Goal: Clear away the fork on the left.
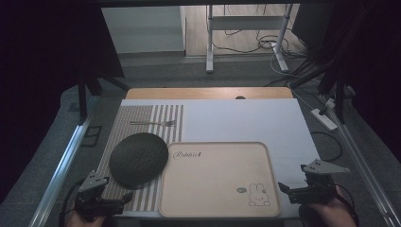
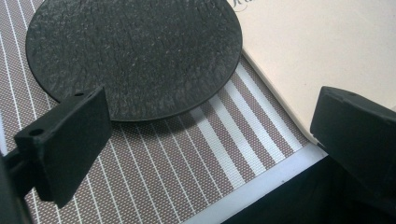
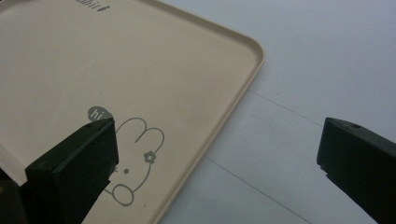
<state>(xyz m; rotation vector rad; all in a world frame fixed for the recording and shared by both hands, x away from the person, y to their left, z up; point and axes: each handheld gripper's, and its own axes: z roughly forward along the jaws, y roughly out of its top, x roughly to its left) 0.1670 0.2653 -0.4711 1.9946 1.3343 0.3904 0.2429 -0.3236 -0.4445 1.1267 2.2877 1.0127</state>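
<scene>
A dark round plate (image 1: 138, 158) (image 2: 135, 51) lies on a brown striped placemat (image 1: 142, 113) (image 2: 163, 177), its right edge by a beige tray (image 1: 217, 143) (image 2: 317, 46) (image 3: 140, 70) printed with a rabbit. A fork (image 1: 153, 123) rests on the placemat beyond the plate. My left gripper (image 1: 124, 201) (image 2: 210, 140) hovers open over the placemat's near edge, just short of the plate, with nothing between its jaws. My right gripper (image 1: 286, 193) (image 3: 215, 163) is open at the tray's near right corner, one jaw over the rabbit, the other over the white mat (image 3: 303, 70).
The white mat (image 1: 246, 120) covers the wooden table (image 1: 208, 92). Metal rails (image 1: 61, 165) run along both sides. A power strip (image 1: 324, 118) and cables lie on the floor at the right, and a stand's legs (image 1: 209, 42) rise behind the table.
</scene>
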